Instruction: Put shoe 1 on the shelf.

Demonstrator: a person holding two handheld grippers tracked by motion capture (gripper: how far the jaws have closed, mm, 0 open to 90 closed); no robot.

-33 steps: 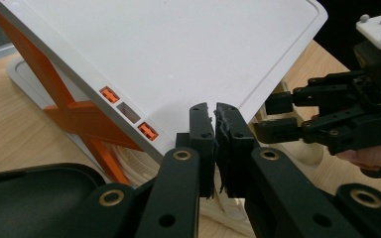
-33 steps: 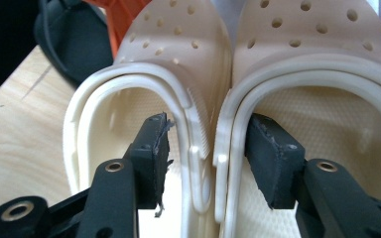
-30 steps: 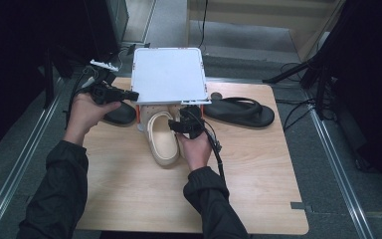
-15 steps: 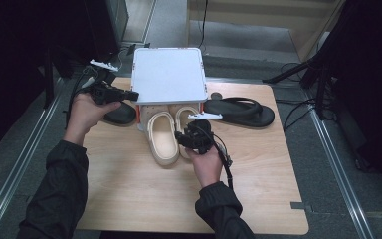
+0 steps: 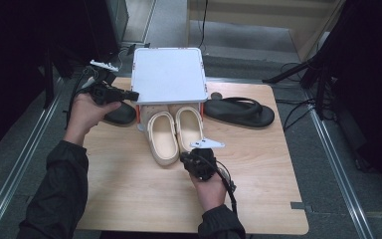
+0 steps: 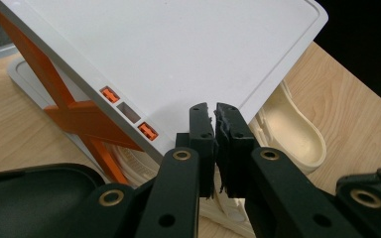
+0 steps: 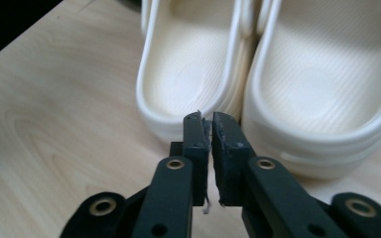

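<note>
The right gripper (image 5: 199, 160) hangs just short of the heels of two cream slippers (image 5: 175, 133), its jaws having just been closing and now pressed together on nothing, as the right gripper view shows the black pads meeting with only bare wood below them. The pair lies side by side on the wooden table (image 5: 129, 194), toes tucked under the white shelf (image 5: 168, 74), a placement that suggests they have been slid in as a set and let go. Across the table, the left gripper (image 5: 129, 94) is also shut and empty, its tips resting against the shelf's near left corner; judging by that contact, the left hand (image 5: 85, 110) is probably steadying the light rack so it does not shift while footwear goes under it. The left gripper view shows the shelf's orange cross-braced leg (image 6: 82, 116) and the cream slippers beneath the white top. A black slipper (image 5: 121, 113) sits just left of the shelf, below that gripper, while a black flip-flop (image 5: 238, 111) lies to the right, both outside the rack and likely waiting their turn.
</note>
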